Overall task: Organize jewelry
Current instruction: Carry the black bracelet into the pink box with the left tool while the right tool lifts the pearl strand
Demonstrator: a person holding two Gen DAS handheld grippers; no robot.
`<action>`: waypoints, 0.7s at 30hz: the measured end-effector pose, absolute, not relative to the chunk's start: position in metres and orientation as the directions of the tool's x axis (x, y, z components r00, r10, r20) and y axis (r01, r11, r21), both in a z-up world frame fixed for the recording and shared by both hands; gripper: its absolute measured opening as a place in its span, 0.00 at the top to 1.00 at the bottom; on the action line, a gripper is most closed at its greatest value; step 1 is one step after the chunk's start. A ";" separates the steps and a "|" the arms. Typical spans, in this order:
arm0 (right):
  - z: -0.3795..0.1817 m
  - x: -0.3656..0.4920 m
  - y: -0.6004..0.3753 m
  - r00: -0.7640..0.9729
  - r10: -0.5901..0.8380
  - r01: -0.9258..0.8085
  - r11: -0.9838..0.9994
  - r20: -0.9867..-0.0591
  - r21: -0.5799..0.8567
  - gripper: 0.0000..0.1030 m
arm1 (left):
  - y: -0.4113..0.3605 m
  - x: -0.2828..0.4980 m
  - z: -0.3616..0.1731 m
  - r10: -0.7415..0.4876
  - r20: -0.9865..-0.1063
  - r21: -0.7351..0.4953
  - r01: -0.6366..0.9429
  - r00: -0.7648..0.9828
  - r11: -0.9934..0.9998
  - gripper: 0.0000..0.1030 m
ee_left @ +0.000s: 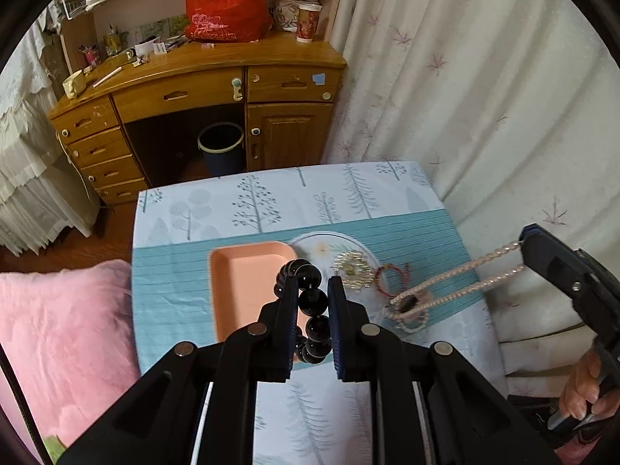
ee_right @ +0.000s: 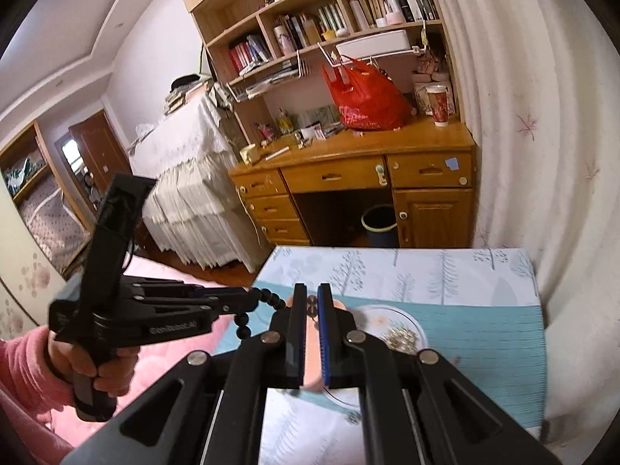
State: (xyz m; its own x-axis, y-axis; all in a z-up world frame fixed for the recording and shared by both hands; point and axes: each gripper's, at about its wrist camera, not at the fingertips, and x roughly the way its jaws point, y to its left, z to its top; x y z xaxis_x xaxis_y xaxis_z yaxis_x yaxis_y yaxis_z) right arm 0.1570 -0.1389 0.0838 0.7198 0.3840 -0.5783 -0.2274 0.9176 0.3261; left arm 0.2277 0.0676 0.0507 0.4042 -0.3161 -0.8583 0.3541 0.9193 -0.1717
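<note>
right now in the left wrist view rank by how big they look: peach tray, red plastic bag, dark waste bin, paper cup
1. peach tray, much nearer the camera, so its lead is unsure
2. red plastic bag, close behind
3. dark waste bin
4. paper cup, smallest

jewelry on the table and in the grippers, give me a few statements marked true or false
1. The left gripper is shut on a black bead bracelet. True.
2. The pink tray already has jewelry in it. False: what shows of its inside is bare.
3. The right gripper holds a pearl necklace. True: the strand hangs from its fingers down to the table.
4. The red string bracelet lies inside the tray. False: it lies on the tablecloth, right of the tray.
5. A gold and silver sparkly piece lies between the tray and the red string bracelet. True.
</note>
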 end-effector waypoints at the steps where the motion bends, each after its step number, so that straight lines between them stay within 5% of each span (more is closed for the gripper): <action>1: 0.082 0.159 -0.133 0.722 0.390 -0.227 0.914 -0.571 0.337 0.95 | 0.073 0.232 0.047 -0.316 -0.859 -0.170 0.358 0.402 0.918 0.88; 16: -0.023 0.194 -0.053 0.657 0.415 -0.127 0.883 -0.629 0.451 0.95 | 0.107 0.284 -0.054 -0.334 -0.914 -0.221 0.407 0.231 0.886 0.86; 18: -0.045 0.198 -0.046 0.635 0.399 -0.093 0.889 -0.661 0.447 0.94 | 0.103 0.287 -0.068 -0.251 -0.943 -0.146 0.407 0.218 0.902 0.74; 20: -0.076 0.206 -0.038 0.541 0.354 -0.011 0.910 -0.763 0.414 0.91 | 0.103 0.287 -0.076 -0.192 -0.959 -0.097 0.393 0.210 0.914 0.47; 21: -0.083 0.206 -0.037 0.513 0.344 0.009 0.914 -0.786 0.406 0.91 | 0.105 0.285 -0.076 -0.201 -0.958 -0.108 0.390 0.206 0.914 0.42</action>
